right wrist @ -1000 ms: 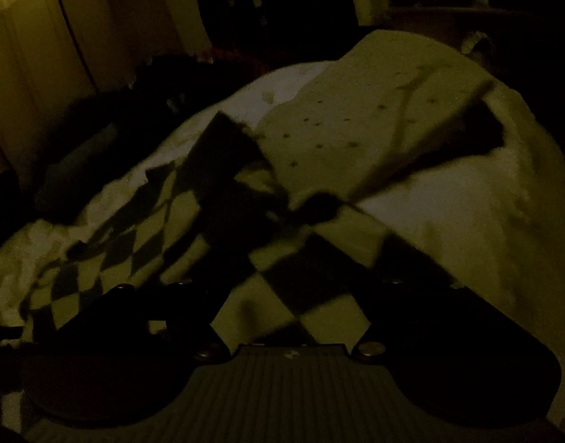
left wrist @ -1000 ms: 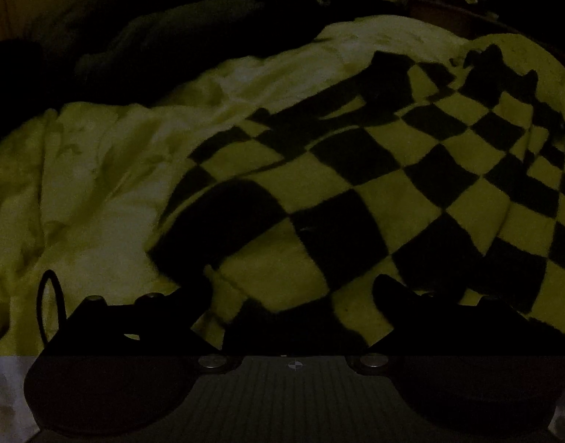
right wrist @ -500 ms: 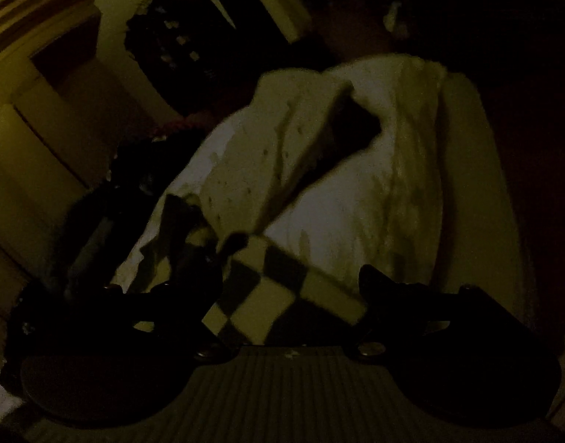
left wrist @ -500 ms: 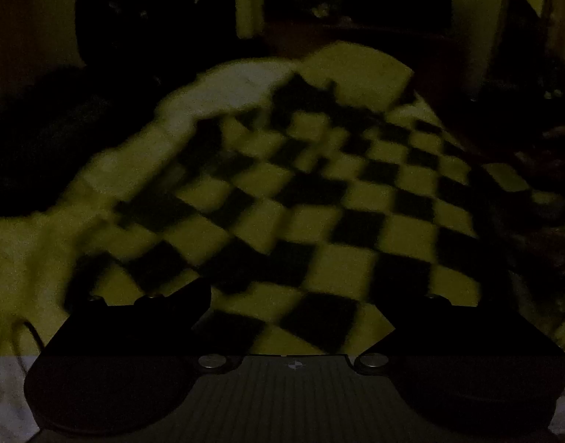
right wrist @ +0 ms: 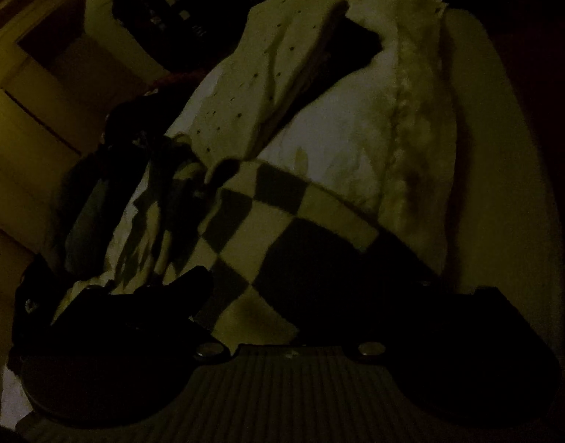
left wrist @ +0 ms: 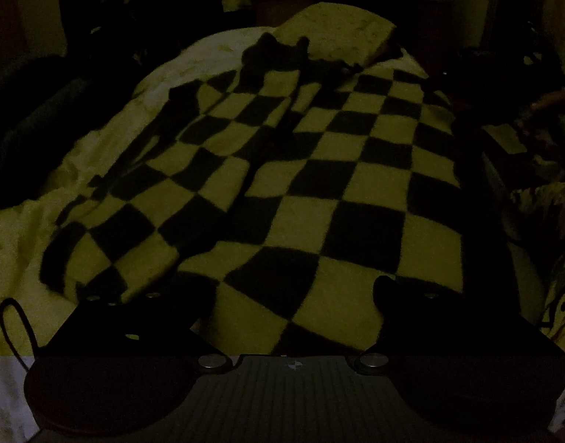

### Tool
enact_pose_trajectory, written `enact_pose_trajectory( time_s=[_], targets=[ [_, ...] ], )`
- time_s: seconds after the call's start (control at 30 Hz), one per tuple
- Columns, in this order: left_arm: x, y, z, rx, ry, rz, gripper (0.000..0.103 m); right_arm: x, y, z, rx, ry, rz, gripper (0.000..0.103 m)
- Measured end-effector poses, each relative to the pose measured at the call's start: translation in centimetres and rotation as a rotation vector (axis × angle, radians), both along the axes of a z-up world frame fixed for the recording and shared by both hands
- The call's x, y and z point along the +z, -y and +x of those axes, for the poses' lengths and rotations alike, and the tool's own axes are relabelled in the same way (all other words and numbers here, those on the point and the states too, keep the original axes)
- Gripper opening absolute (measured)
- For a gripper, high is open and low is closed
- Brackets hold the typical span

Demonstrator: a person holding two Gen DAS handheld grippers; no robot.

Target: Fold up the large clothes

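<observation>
Very dark room. Checkered garment (left wrist: 319,192) lies spread over a pale bed cover (left wrist: 109,140) on the bed, wrinkled along its left side, near edge running under both grippers. Left gripper (left wrist: 293,291) low over the near hem, fingers (left wrist: 193,299) spread wide, cloth visible in the gap; can't tell if any is gripped. Right gripper (right wrist: 300,288) over a checkered corner (right wrist: 282,236), fingers (right wrist: 186,288) also apart; right finger lost in shadow, grip can't be told. Dotted pillow (right wrist: 267,74) beyond.
</observation>
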State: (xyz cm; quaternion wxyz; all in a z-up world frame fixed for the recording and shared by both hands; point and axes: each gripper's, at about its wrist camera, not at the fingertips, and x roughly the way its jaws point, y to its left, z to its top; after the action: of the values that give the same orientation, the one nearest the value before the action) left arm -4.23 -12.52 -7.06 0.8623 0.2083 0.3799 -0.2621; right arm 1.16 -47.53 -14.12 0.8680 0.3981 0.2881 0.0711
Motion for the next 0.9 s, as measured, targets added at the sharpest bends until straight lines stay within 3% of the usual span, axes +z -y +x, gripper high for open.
enact_pose_trajectory(
  time_s=[0.2,0.27,0.43,0.53,0.63,0.77,0.9],
  targets=[
    [1.7,-1.1,-3.7,-0.146,0.063,-0.069,0.103,0.3,0.4,-0.7,0.008,-0.028,0.003,0.097],
    [1.7,-1.6,-5.5,-0.233,0.074,-0.039,0.103,0.2,1.0,-1.3,-0.008,-0.028,0.040,0.097],
    [0.0,-2.2,-10.2,-0.420,0.164,0.147,0.103,-0.8,2.4,-2.0,-0.056,-0.063,0.148,0.097],
    [-0.2,-2.9,-12.7,-0.572,0.192,0.153,0.103,-1.1,2.5,-2.3,-0.066,-0.071,0.183,0.097],
    [-1.0,-3.1,-13.1,-0.636,0.166,0.190,0.103,-1.1,2.3,-2.4,-0.061,-0.073,0.181,0.097],
    [-2.6,-2.3,-13.8,-0.782,0.198,0.284,0.103,-0.9,2.0,-2.7,-0.053,-0.069,0.170,0.097],
    [-4.2,-0.3,-13.6,-0.843,0.212,0.272,0.103,-0.9,2.3,-3.3,-0.070,-0.063,0.173,0.097]
  ],
)
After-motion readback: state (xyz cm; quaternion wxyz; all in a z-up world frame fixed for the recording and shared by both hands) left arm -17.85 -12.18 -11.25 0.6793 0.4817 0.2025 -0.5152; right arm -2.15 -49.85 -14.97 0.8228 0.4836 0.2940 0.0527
